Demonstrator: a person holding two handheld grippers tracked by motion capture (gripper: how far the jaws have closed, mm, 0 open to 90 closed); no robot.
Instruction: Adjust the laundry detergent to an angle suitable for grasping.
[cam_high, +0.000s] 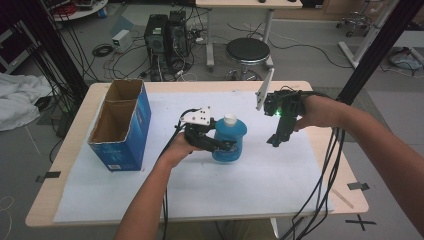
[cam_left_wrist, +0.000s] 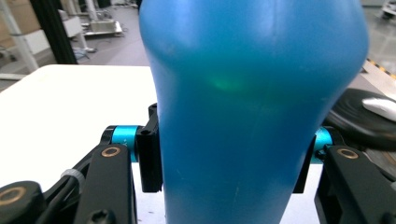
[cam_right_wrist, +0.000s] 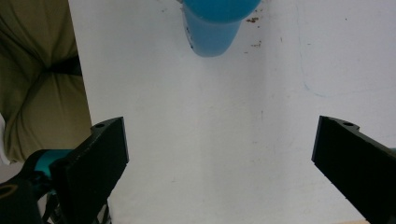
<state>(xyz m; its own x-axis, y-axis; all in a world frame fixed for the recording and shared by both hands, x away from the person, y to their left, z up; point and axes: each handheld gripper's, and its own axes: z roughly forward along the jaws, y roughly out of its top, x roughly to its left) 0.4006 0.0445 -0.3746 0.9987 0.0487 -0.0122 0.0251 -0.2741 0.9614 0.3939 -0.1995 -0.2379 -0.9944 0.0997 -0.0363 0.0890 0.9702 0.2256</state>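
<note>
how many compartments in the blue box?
2. The box stands left of the bottle, top open: one compartment at the far end, one nearer the person. Both look empty, though their floors are partly hidden.

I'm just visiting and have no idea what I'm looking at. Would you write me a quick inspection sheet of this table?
Surface: wooden table under a white sheet, faint specks near the bottle.
Job's things: blue bottle, white cap on, upright at the middle.
Clutter: open blue cardboard box at the left, two compartments; contents cannot be told.
Grippers: left claw closed on the bottle's lower body; right claw open, pointing down beside the bottle, holding nothing.
Cables: black cables trail from both claws over the near edge.
Surroundings: stool, computer towers, floor wiring, white cloth.
</note>
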